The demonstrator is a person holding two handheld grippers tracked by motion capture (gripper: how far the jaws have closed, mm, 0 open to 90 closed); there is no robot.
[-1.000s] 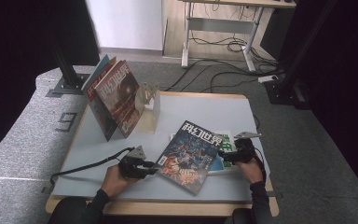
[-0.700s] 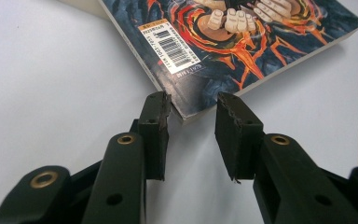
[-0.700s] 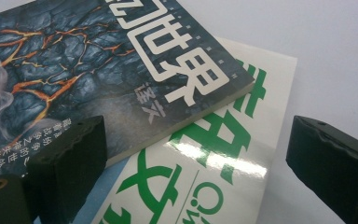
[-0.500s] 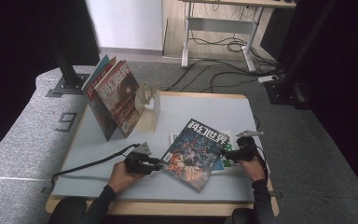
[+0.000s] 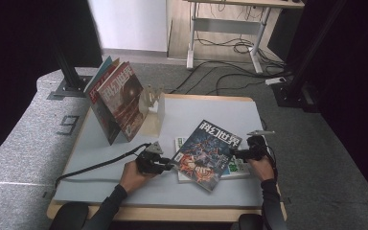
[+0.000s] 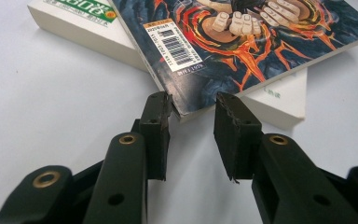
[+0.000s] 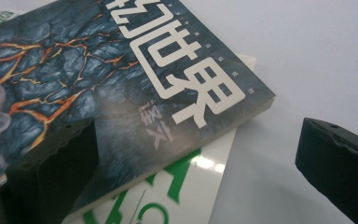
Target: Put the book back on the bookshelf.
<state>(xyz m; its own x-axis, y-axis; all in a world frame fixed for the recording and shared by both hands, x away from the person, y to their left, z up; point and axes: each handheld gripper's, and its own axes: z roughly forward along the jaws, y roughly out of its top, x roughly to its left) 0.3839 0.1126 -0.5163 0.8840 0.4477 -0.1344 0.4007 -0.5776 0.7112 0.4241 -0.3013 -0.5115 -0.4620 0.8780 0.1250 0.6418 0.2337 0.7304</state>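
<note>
Left gripper (image 6: 193, 105) has its two black jaws parted around the near corner of the dark magazine (image 6: 256, 42); one jaw seems to touch the spine edge while the other stands just clear, so nothing is clamped. In the high view this gripper (image 5: 165, 165) sits at about nine o'clock of the magazine (image 5: 207, 153), level with the tabletop. Right gripper (image 7: 196, 154) is spread wide, its jaws having just been opening, one in front of the cover and one well off to the side, with the magazine's far corner between them but unpressed. From above it (image 5: 242, 154) lies at three o'clock of the magazine.

That magazine rests crookedly on a white book with green print (image 5: 235, 168), near the front middle of the table (image 5: 124, 191). At roughly ten o'clock, well apart, several magazines (image 5: 122, 98) lean upright against a clear stand (image 5: 154, 98).

Judging by its thin block of pages and glossy cover, the dark magazine is light, floppy and rather slick. It would sag if lifted by one corner. A pinch across the stiffer spine edge, where the corner overhangs the book beneath, looks the surest hold.
</note>
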